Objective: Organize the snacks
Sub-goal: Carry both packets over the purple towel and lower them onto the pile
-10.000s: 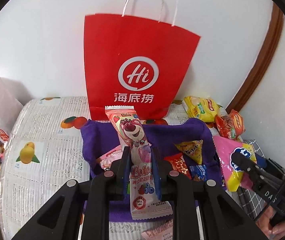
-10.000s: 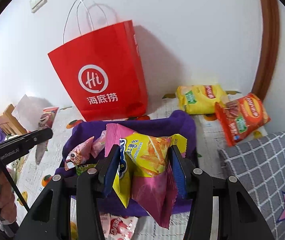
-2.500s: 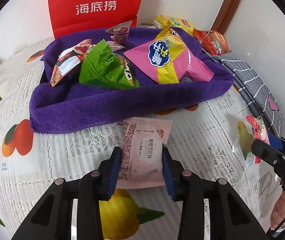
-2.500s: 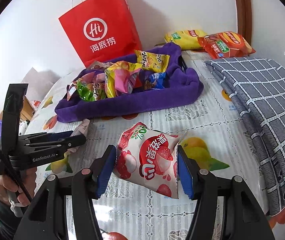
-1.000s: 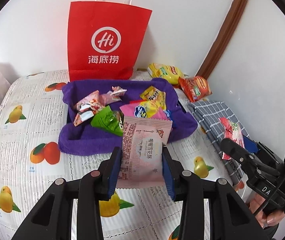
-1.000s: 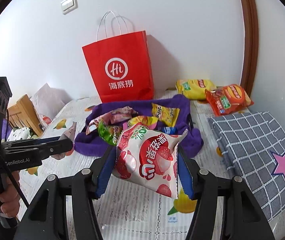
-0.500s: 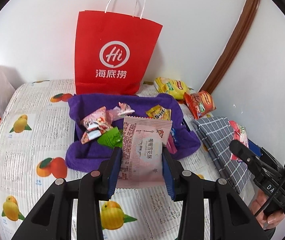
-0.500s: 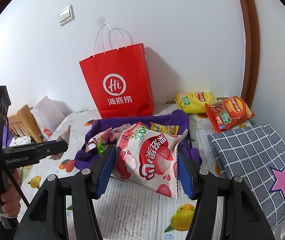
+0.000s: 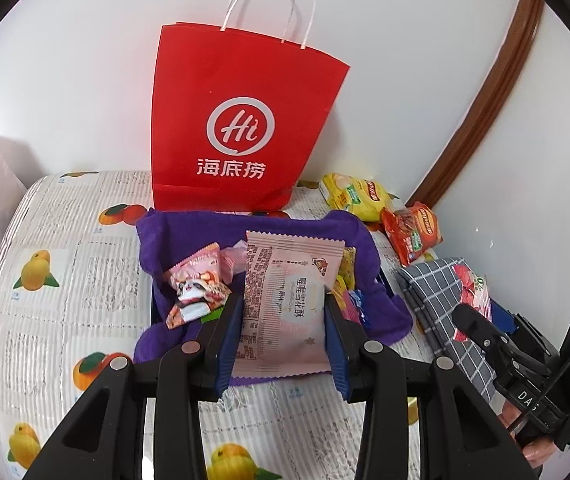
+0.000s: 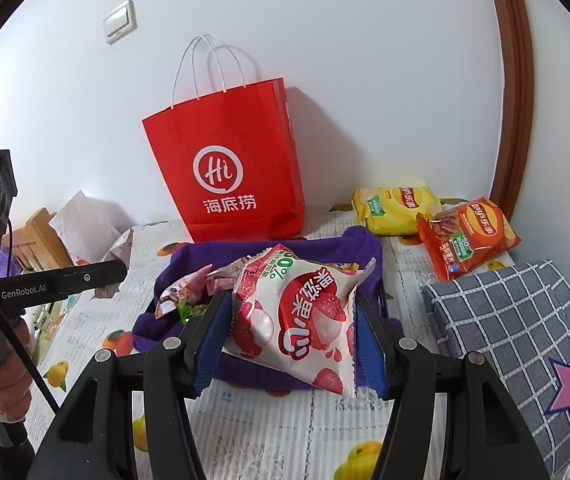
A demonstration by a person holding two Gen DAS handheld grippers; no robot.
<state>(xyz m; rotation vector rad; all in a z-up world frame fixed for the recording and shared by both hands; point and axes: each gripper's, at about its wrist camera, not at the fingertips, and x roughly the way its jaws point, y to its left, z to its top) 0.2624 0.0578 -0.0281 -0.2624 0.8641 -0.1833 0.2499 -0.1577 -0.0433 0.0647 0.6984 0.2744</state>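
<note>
Pink and white foil packets clamped in both grippers above a purple-lined tray.

Glossy, crimp-edged and flat, the pale pink snack packet [image 9: 285,304] stands upright between the blue ribbed pads of the left gripper [image 9: 283,344], which is closed on its lower half. The right gripper [image 10: 291,340] pinches a puffy white lychee-print bag [image 10: 297,316], tilted with one corner hanging low. Both are held level, pointing toward the wall, over the near edge of the purple towel-lined tray [image 9: 157,240], whose soft plush folds hold small crinkled wrappers [image 9: 197,284]. Under it lies a ribbed fruit-print tablecloth [image 9: 65,280]; a folded grey checked cloth [image 10: 525,320] sits at the right. Farther back, yellow [image 10: 397,204] and orange [image 10: 465,236] chip bags lie flat, and a stiff red paper bag [image 9: 241,128] stands against the wall.
</note>
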